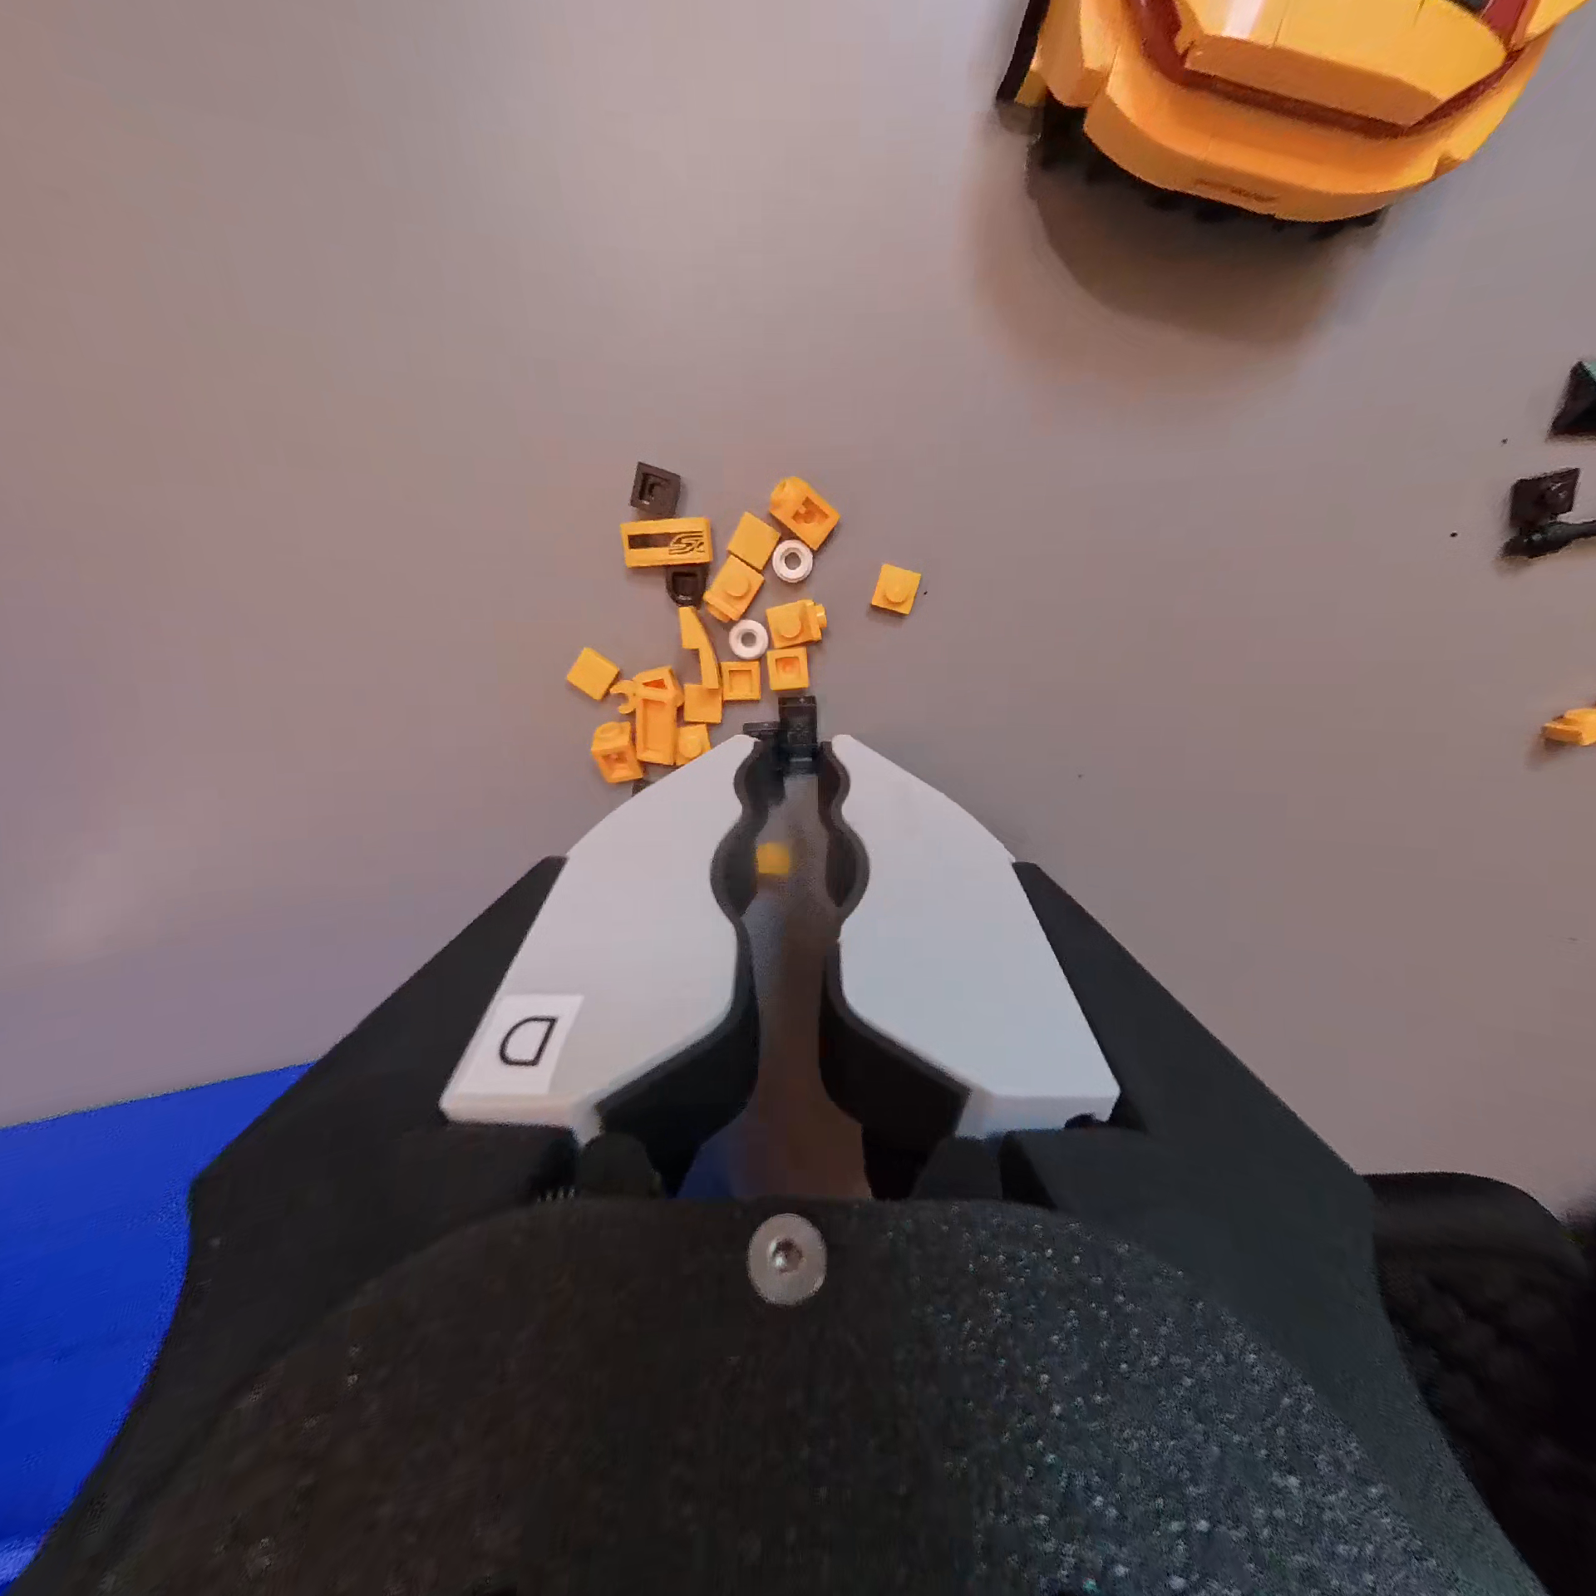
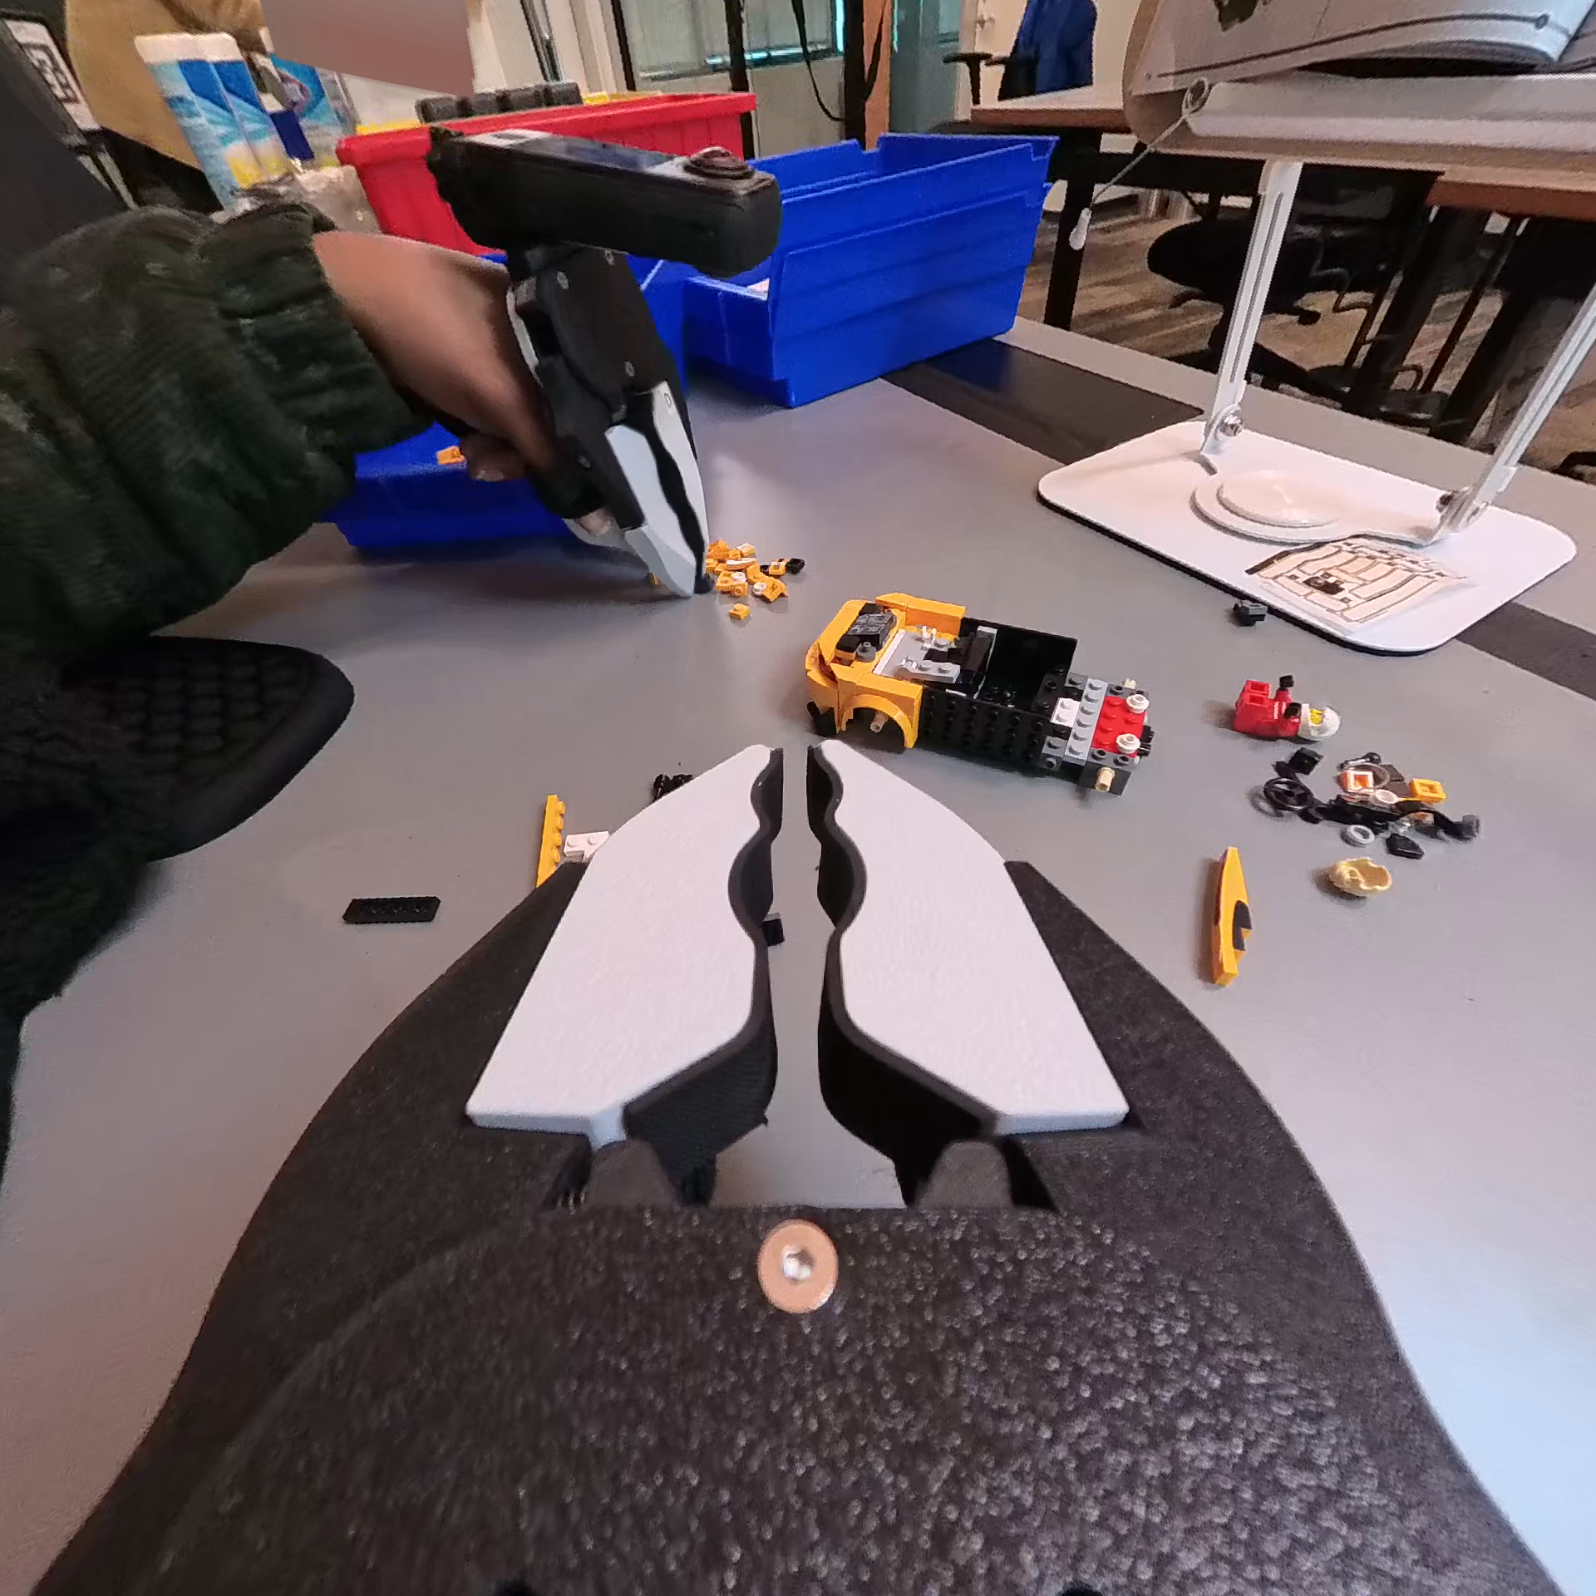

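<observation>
In the left wrist view, my left gripper point(image 1: 793, 741) points down at the near edge of a pile of small orange bricks point(image 1: 734, 596) on the grey table point(image 1: 345, 432). Its fingertips are closed on a small black piece point(image 1: 797, 721). The right wrist view shows this gripper point(image 2: 687, 579), held by a hand, with its tips at the same pile point(image 2: 747, 574). My right gripper point(image 2: 794, 751) hovers over the table short of a part-built yellow and black brick car point(image 2: 967, 691). Its fingers stand nearly together with a thin slit and nothing between them.
Blue bins point(image 2: 872, 259) and a red bin point(image 2: 553, 129) stand at the back. A white stand base point(image 2: 1295, 518) is at the right. Loose parts point(image 2: 1356, 803), a red piece point(image 2: 1269, 708), a long yellow piece point(image 2: 1225, 915), a black plate point(image 2: 390, 909) and a yellow strip point(image 2: 549, 838) lie around. Spacing between my two grippers at the tips: around 25 centimeters.
</observation>
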Demonstrator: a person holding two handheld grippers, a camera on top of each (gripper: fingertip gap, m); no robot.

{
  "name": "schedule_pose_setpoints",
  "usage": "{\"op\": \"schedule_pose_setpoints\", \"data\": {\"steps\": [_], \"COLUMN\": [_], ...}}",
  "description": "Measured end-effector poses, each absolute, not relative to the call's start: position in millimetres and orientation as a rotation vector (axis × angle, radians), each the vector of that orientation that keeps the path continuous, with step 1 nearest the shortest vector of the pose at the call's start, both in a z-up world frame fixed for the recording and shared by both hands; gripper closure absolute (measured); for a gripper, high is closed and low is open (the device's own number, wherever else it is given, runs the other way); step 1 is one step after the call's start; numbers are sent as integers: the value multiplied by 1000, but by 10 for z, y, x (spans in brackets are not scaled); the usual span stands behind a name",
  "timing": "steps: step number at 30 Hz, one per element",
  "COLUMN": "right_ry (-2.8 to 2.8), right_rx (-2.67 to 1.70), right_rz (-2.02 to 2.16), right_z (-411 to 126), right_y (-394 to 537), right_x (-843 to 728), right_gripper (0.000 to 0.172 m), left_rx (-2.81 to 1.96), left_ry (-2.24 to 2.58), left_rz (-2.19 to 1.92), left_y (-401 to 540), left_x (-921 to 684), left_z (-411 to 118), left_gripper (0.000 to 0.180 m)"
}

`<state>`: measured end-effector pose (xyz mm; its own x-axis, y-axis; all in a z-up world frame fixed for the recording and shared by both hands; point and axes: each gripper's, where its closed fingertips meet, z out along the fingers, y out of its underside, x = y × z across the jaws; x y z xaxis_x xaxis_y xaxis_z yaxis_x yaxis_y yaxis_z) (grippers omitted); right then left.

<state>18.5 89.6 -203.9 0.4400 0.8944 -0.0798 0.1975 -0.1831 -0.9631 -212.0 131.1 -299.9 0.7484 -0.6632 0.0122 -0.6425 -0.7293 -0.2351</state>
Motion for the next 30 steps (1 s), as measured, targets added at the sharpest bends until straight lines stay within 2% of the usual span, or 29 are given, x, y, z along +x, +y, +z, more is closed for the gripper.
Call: {"op": "schedule_pose_setpoints", "data": {"steps": [8,11,15,18,22,30], "right_ry": [-969,-966,-969,-977,-994,-986], "right_rx": [-1658,-1659,-1657,-1664,-1644,-1652], "right_rz": [838,837,846,862,821,823], "right_z": [-2043,-2040,-2039,-2056,-2024,-2036], "right_y": [886,888,881,866,840,856], "right_x": [183,186,172,143,144,151], "right_gripper": [167,167,167,167,167,167], "left_rx": [-2560,-2452,-2364,-2463,-2551,-2484], "left_ry": [1138,1082,879,723,604,588], "left_rz": [-254,-296,-146,-30,68,181], "left_y": [1160,996,909,898,949,1129], "left_x": [-1991,-1997,-2489,-2979,-3290,-3238], "left_z": [-2919,-2623,-2100,-2121,-2360,-2354], "left_gripper": [173,173,173,173,139,118]}}
